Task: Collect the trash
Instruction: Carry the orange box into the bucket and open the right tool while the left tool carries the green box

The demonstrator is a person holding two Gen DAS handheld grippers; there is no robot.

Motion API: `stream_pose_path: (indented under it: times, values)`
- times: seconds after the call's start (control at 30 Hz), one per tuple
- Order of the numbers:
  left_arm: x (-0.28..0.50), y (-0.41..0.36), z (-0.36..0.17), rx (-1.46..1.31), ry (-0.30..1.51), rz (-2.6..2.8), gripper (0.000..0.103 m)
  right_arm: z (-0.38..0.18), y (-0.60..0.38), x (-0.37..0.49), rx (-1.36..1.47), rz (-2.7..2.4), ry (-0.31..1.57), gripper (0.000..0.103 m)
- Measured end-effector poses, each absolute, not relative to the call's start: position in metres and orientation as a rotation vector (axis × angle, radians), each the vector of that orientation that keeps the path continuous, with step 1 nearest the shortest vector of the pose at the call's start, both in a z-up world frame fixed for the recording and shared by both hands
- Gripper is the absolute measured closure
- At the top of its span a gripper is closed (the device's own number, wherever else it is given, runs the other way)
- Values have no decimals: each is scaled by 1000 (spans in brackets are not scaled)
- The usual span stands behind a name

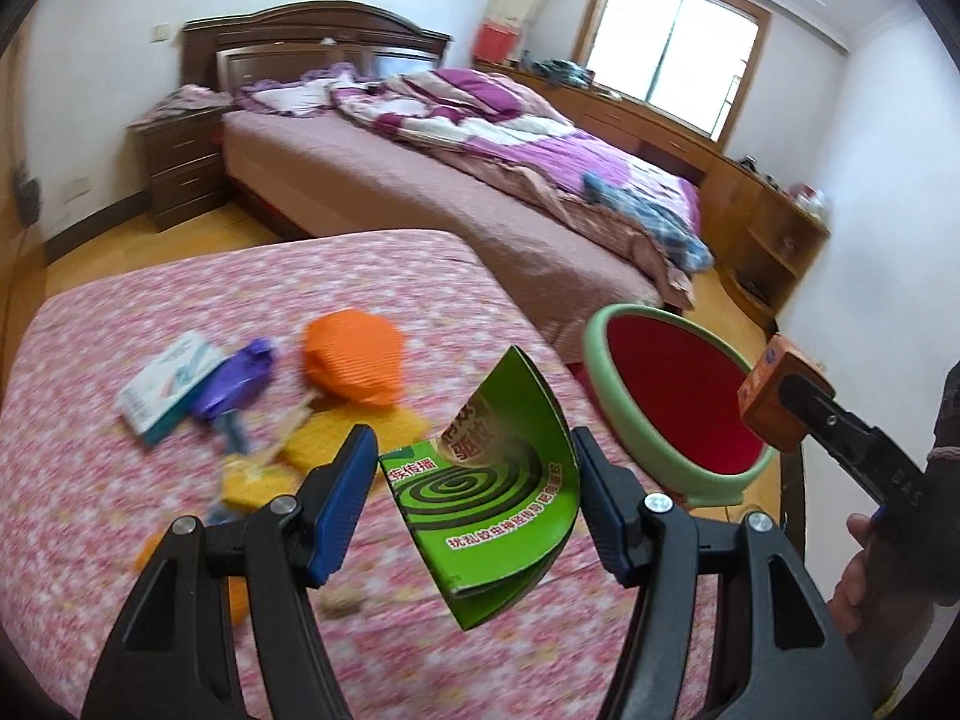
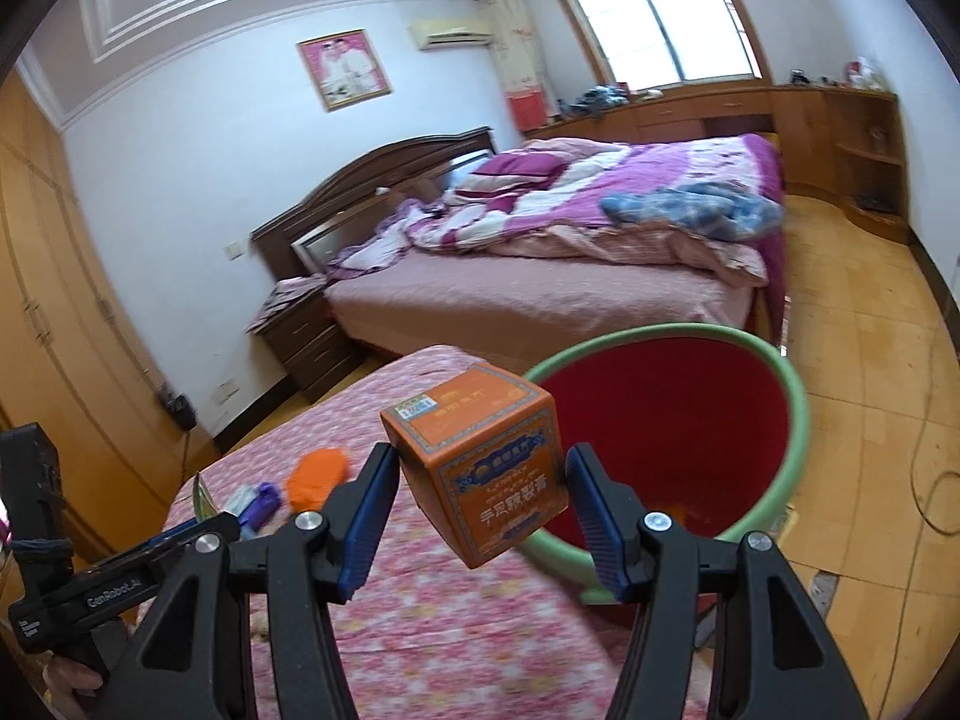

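between hand-held gripper pads: orange box.

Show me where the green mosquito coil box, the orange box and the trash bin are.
green mosquito coil box (image 1: pixel 498 492), left wrist view, spiral-printed face.
orange box (image 2: pixel 486 468), right wrist view, front corner.
trash bin (image 2: pixel 801 414), right wrist view, green rim.

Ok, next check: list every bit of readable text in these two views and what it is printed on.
"GenRobot.AI": side of the left gripper.
"EAS", cut off: body of the right gripper.
Green carton, held in the left gripper: Chinese print, partly hidden and distorted; not reliably readable.
Orange box, held in the right gripper: Chinese title and small sticker, too blurred.
White box on the table: blurred.
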State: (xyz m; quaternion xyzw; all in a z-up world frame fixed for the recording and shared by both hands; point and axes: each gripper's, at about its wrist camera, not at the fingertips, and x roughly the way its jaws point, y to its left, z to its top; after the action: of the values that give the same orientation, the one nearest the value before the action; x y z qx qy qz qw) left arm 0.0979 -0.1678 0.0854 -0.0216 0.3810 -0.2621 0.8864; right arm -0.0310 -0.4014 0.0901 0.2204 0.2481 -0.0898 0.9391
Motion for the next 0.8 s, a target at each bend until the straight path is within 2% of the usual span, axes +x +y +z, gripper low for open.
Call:
stream_pose_path:
  times: [0.47, 0.8]
  values:
    - [118, -280, 72, 53, 825, -732, 38, 55, -475, -28, 517, -311, 552, 41]
    - [121, -325, 64, 113, 820, -799, 37, 51, -496, -33, 547, -317, 518, 39]
